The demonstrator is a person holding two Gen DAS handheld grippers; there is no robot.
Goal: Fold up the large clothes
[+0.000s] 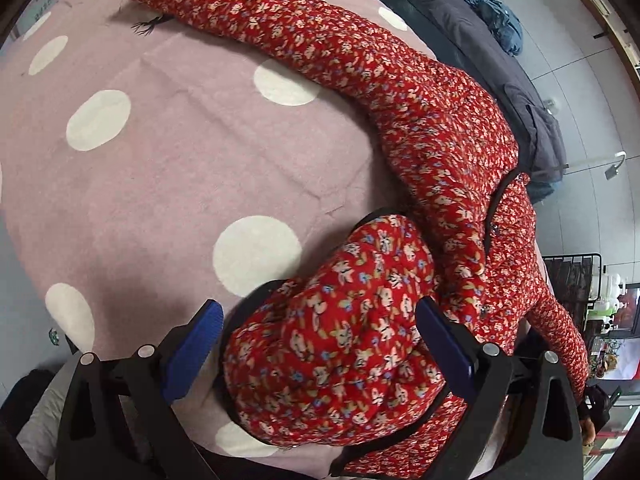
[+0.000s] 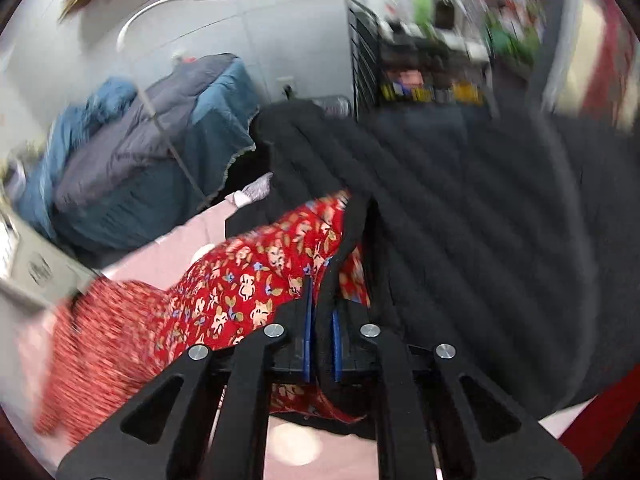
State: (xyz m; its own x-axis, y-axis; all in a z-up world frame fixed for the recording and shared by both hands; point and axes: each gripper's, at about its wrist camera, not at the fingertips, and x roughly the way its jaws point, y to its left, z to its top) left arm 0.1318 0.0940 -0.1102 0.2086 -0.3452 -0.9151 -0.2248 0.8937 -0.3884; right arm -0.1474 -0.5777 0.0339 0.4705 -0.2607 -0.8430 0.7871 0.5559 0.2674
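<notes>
Left gripper (image 1: 320, 328) wide open, straddling bunched red jacket (image 1: 432, 136) at lower centre. Right gripper (image 2: 321, 312) clamped on black-trimmed hem. Bare blanket (image 1: 168, 168) upper left.

Jacket (image 1: 420, 120) lies on the blanket (image 1: 160, 160), one sleeve (image 1: 224, 4) stretched to far left, body running down the right side. Folded portion (image 1: 340, 328) sits between the left gripper (image 1: 320, 320) fingers, which are spread wide. Right gripper (image 2: 320, 300) clamps the jacket edge (image 2: 336, 264). Beyond the blanket: another pile of bedding (image 2: 140, 140), a wire rack (image 2: 420, 60) right of it.
</notes>
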